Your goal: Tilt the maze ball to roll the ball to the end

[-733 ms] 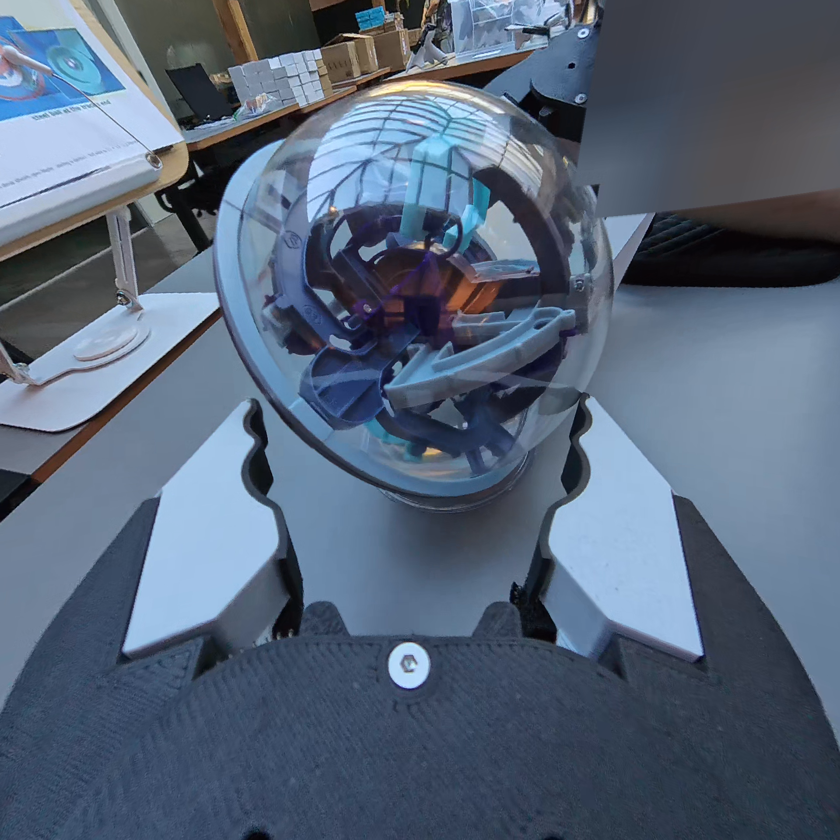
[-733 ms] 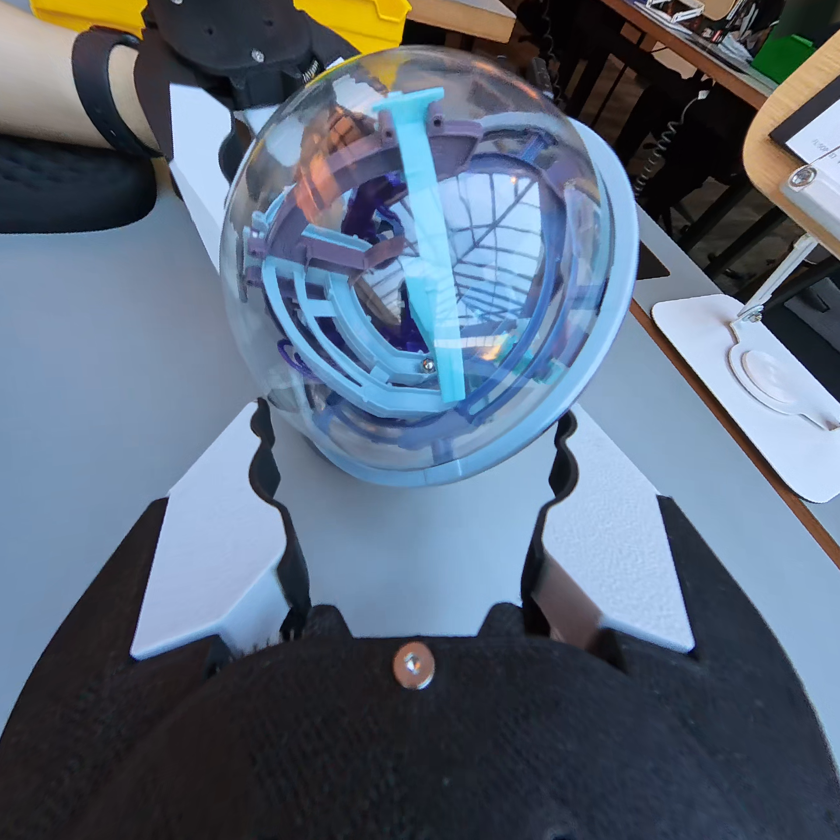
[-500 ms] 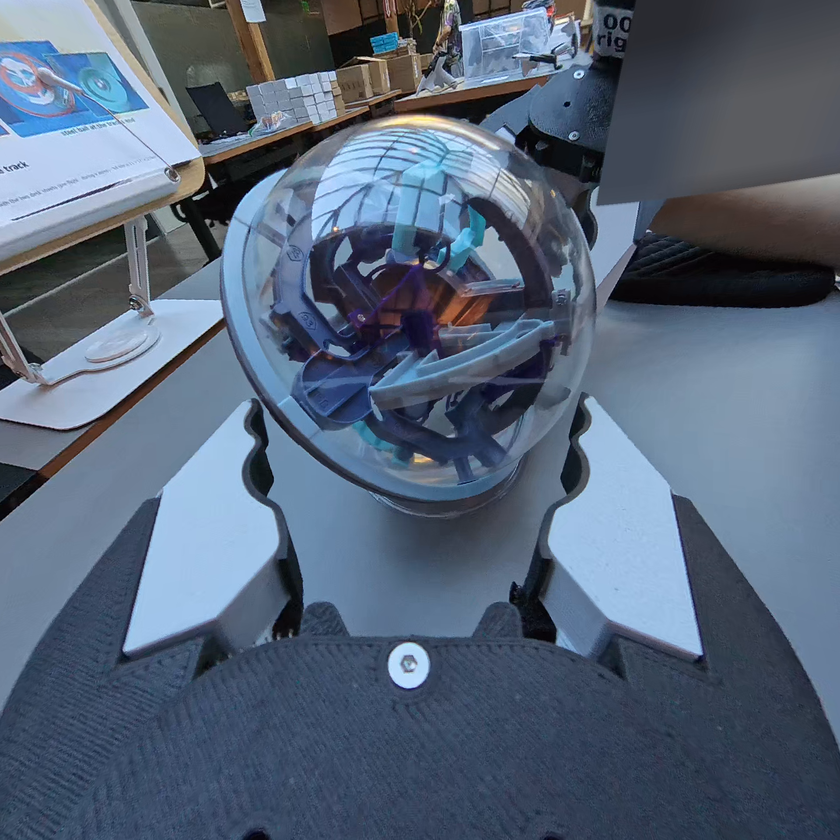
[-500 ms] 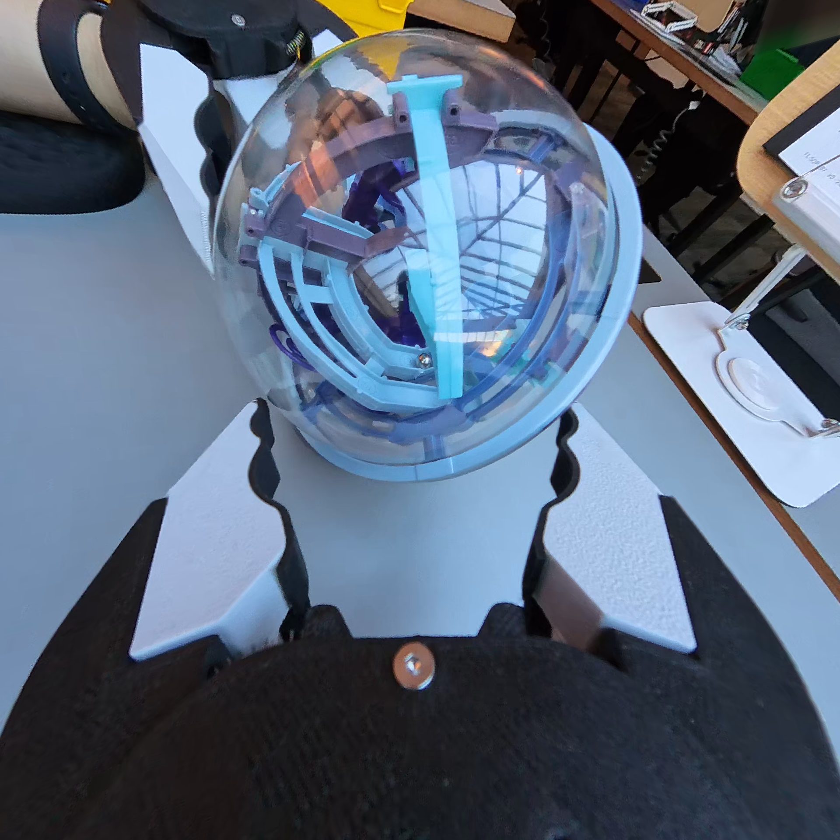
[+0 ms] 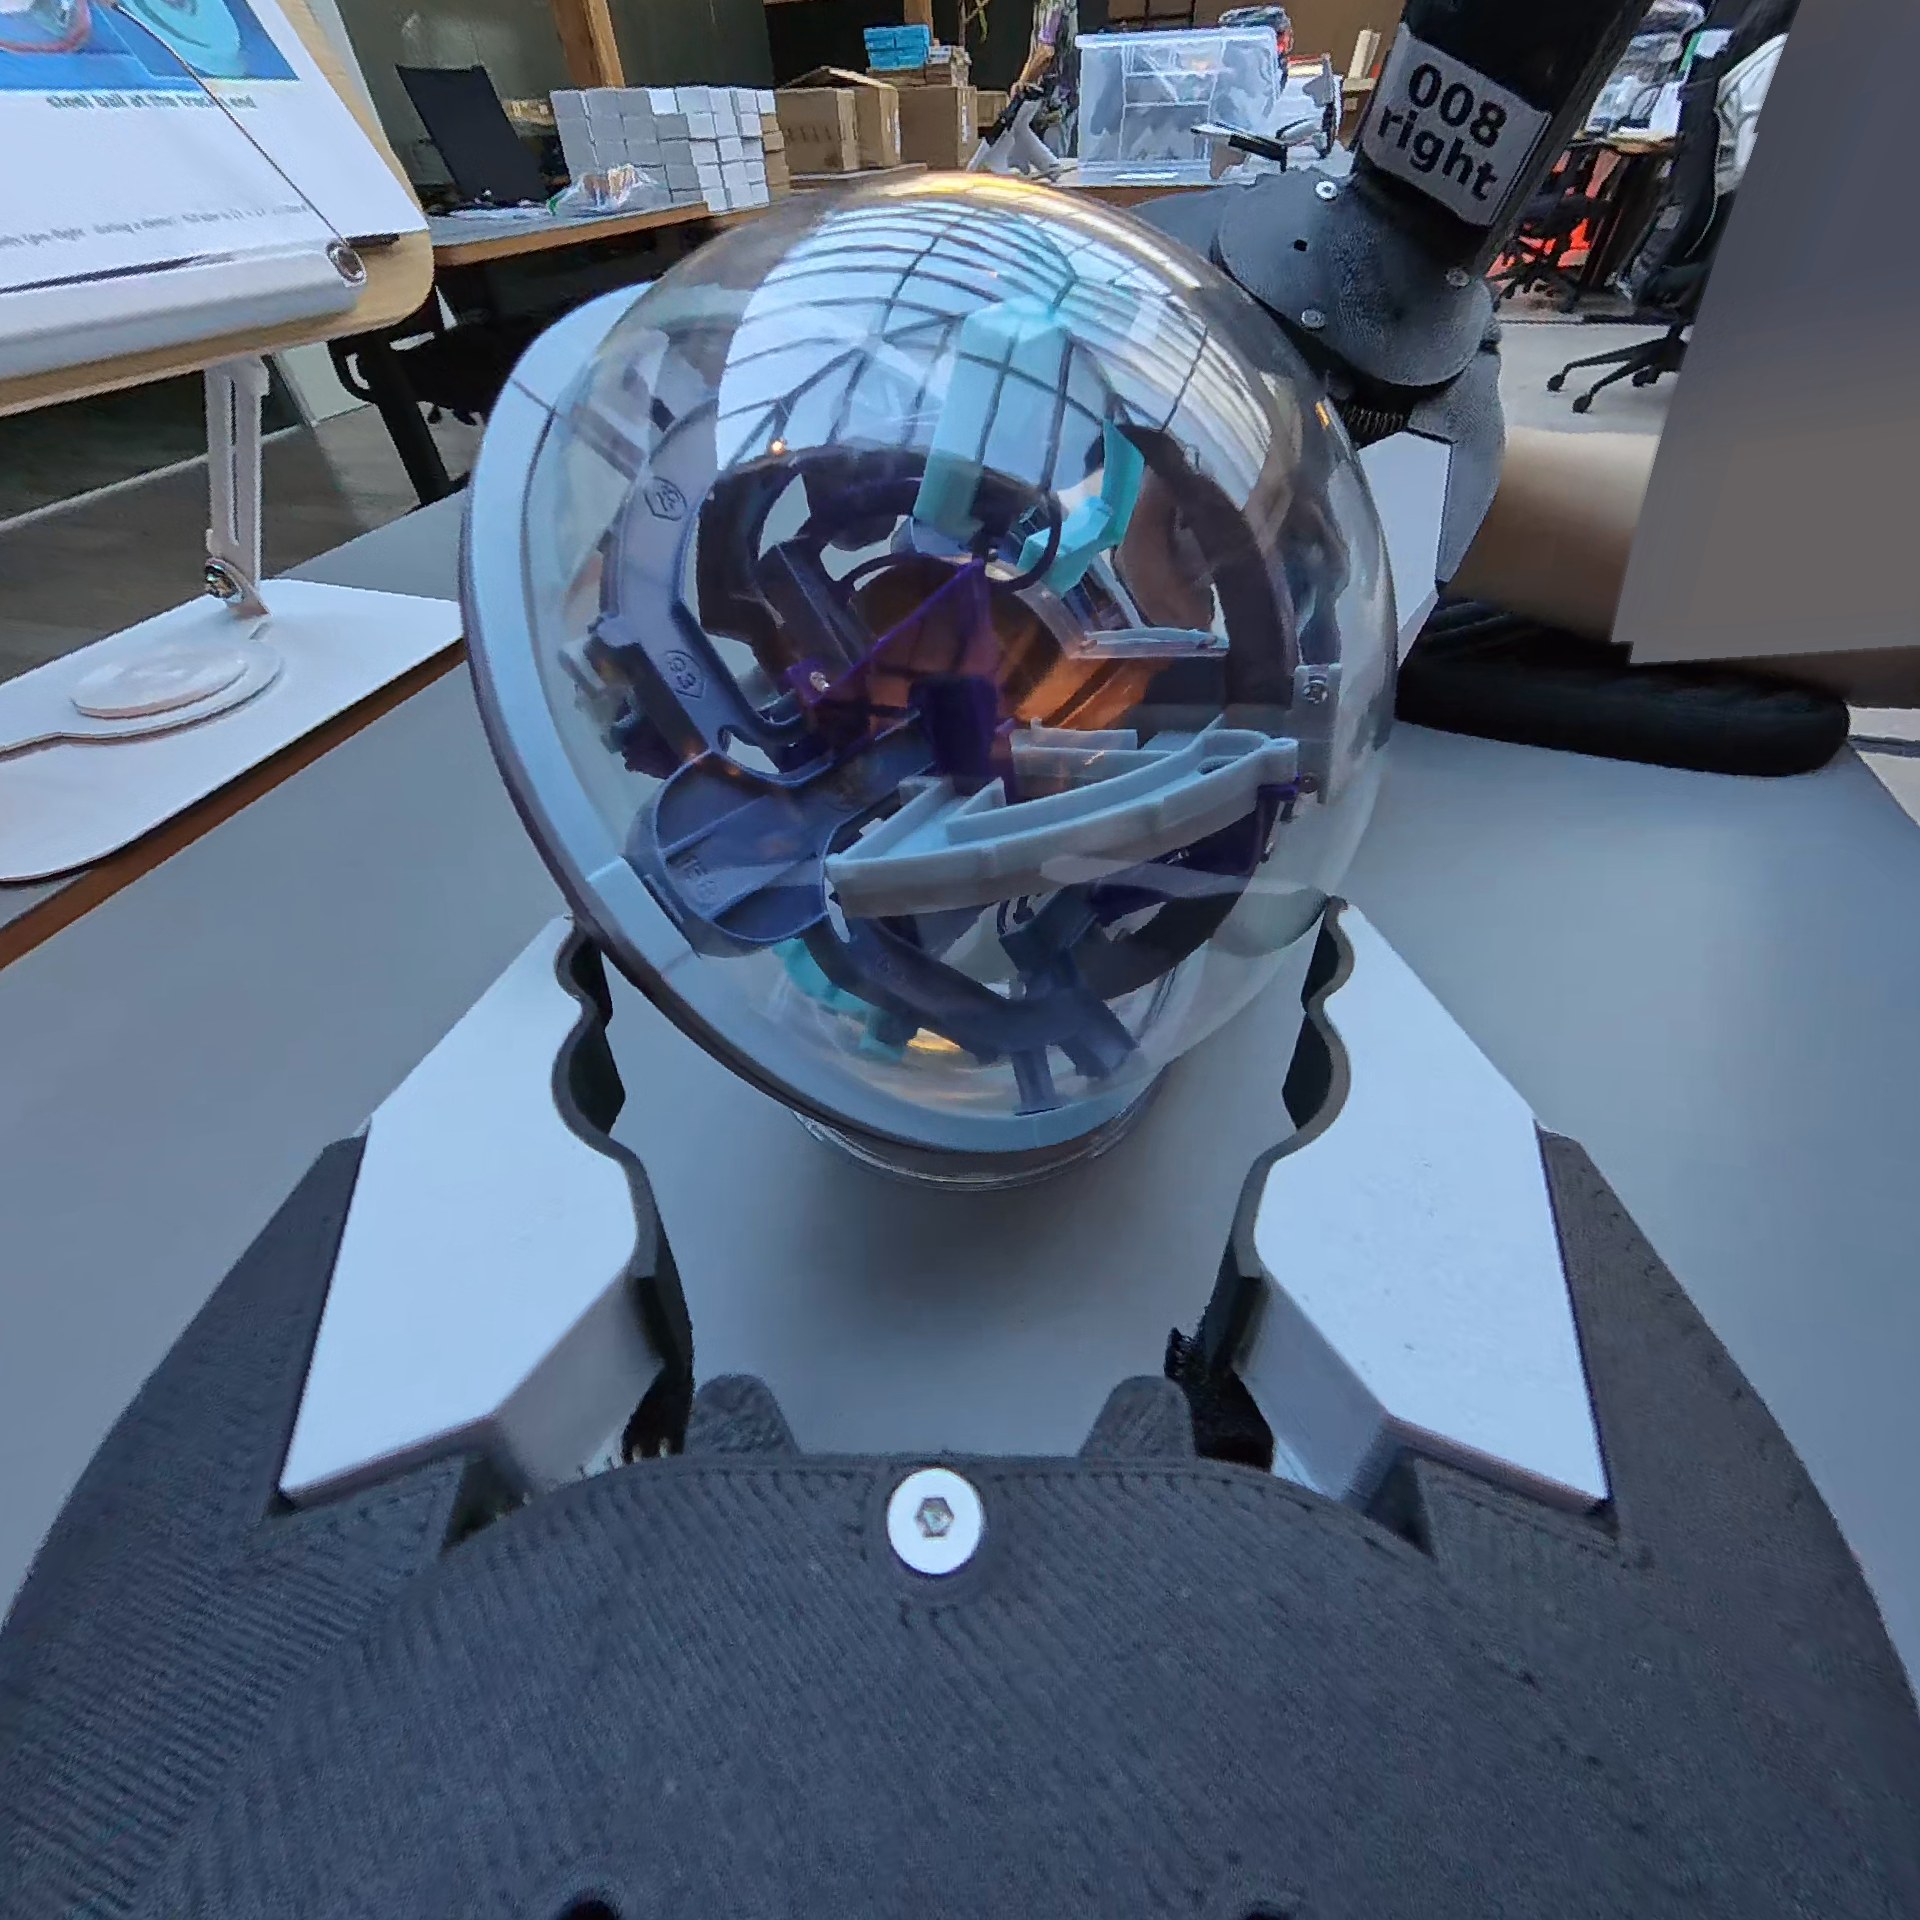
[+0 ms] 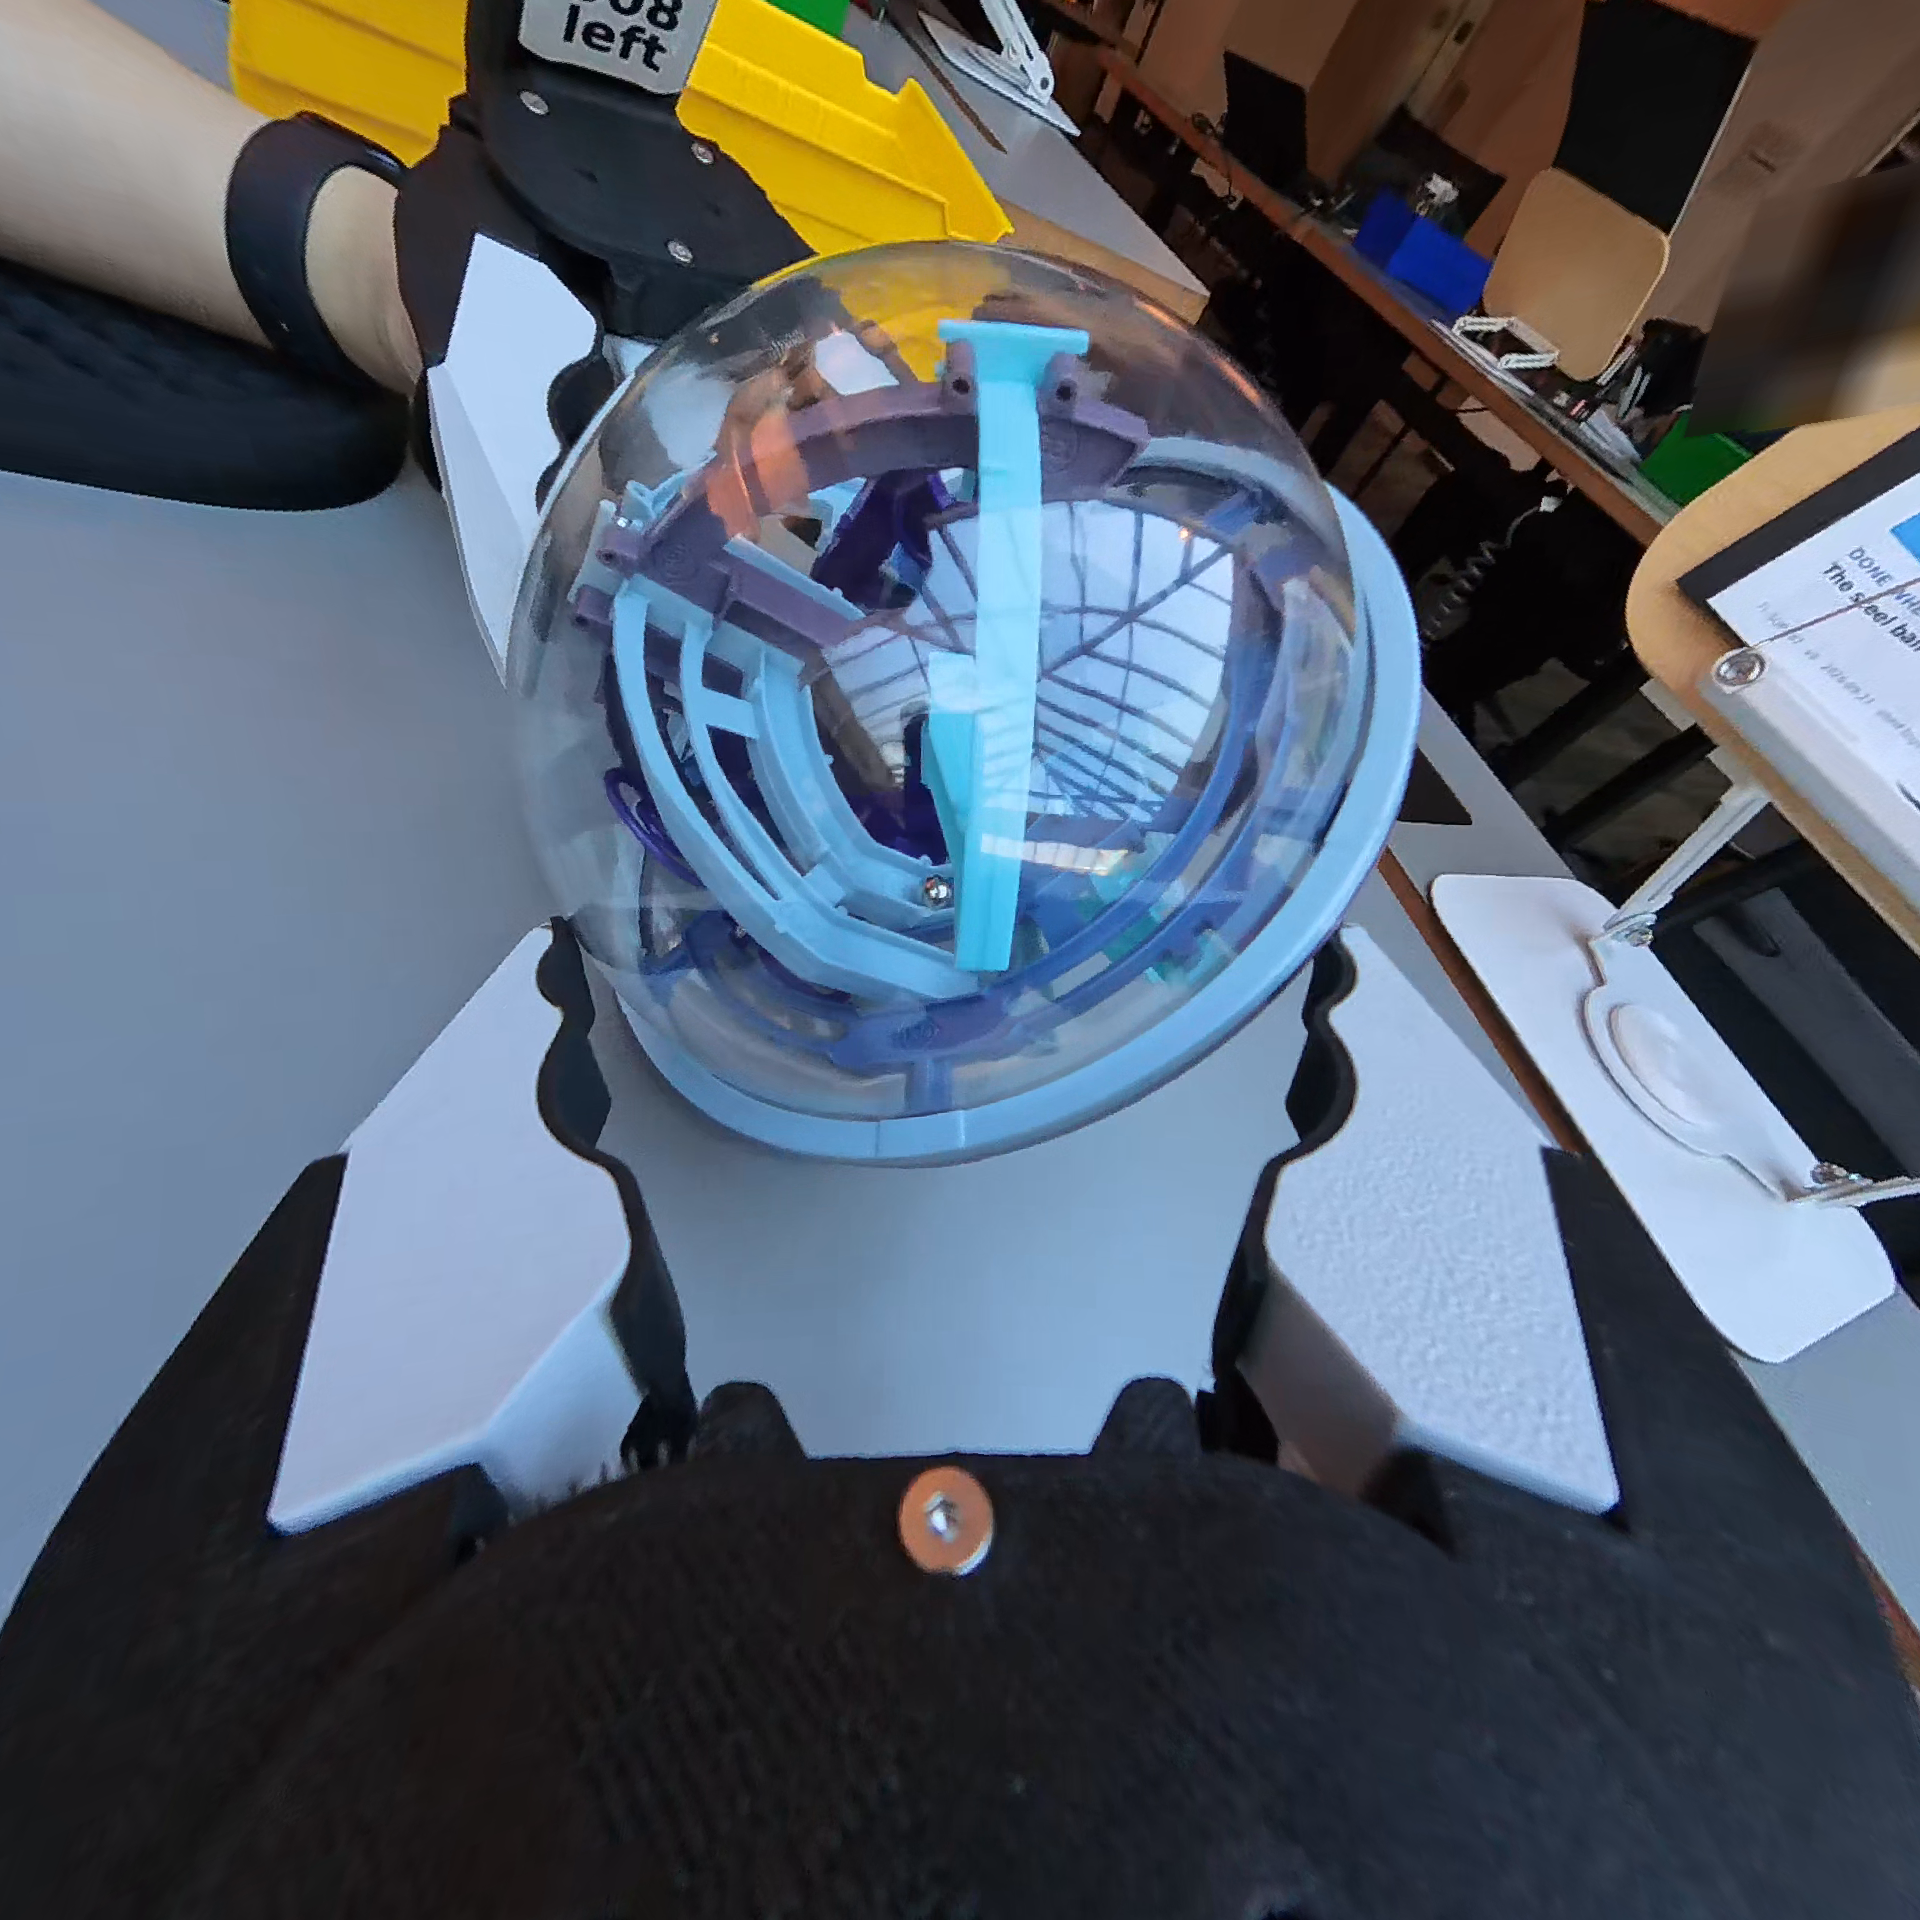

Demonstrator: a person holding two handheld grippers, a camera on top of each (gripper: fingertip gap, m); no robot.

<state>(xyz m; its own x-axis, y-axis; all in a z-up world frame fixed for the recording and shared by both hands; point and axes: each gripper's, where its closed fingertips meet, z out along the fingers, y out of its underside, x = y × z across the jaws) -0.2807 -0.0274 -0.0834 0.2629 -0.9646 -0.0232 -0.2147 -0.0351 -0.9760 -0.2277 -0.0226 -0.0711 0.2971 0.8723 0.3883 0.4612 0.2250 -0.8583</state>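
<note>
Clear plastic fills the middle of both your wrist views: the maze ball [image 5: 925,665] sits on the grey table [image 5: 1610,987], resting on a low transparent base [image 5: 977,1153] at its 6 o'clock, with its pale blue seam ring [image 6: 1039,1127] tilted rather than level. Your left gripper [image 5: 951,997] has its jaws spread wide, one fingertip at the sphere's 8 o'clock and the other at its 4 o'clock; whether the pads actually touch the shell is hard to make out. Your right gripper [image 6: 945,1029] is likewise spread, tips at about 8 and 4 o'clock, and contact there is just as unclear. In the right wrist view the small steel ball [image 6: 936,888] lies on a light blue track, touching the left side of the upright turquoise bar [image 6: 992,665]. From the left wrist view that ball is hidden behind dark blue and grey tracks and reflections. Each gripper's body is mostly blocked by the sphere in the other's view. At 2 o'clock in the right wrist view, a white document stand [image 6: 1662,1049] is cut off by the edge.
</note>
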